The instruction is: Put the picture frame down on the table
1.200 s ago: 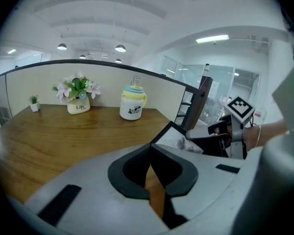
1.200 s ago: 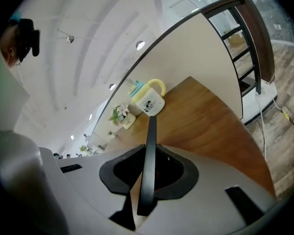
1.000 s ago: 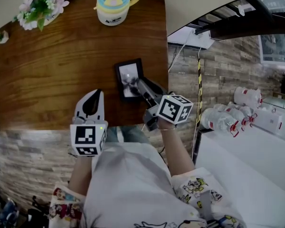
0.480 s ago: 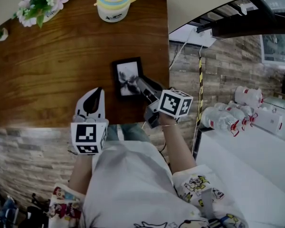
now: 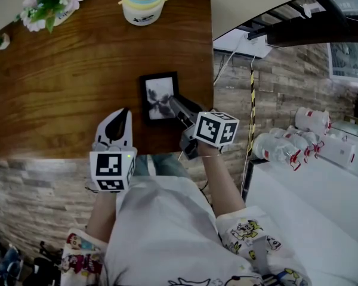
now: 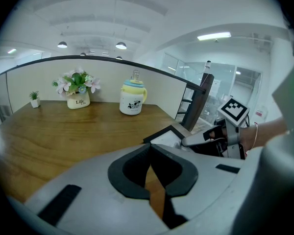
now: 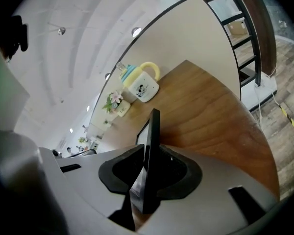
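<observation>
**Desk:** The picture frame [image 5: 160,96] lies face up on the right part of the wooden tabletop [image 5: 65,82], its right edge between the jaws of the right gripper [image 5: 176,105]. Is it down?

**Photographer:** I can't tell whether it rests fully on the wood. The jaws have just been opening a little with the frame between them, yet in the right gripper view both pads seem to touch it. I'd judge the release to be under way. The held edge should go down until the frame lies flat. The jaws should then part wide before the gripper draws back, so nothing drags.

**Desk:** And room?

**Photographer:** The tabletop's right edge runs near the frame and the front edge is close under the gripper, so any slide should go inward. The left gripper [image 5: 122,113] hangs beside the frame, jaws together and empty. The mug [image 5: 144,2] and flowerpot [image 5: 46,2] stand well apart at the far edge.
</observation>
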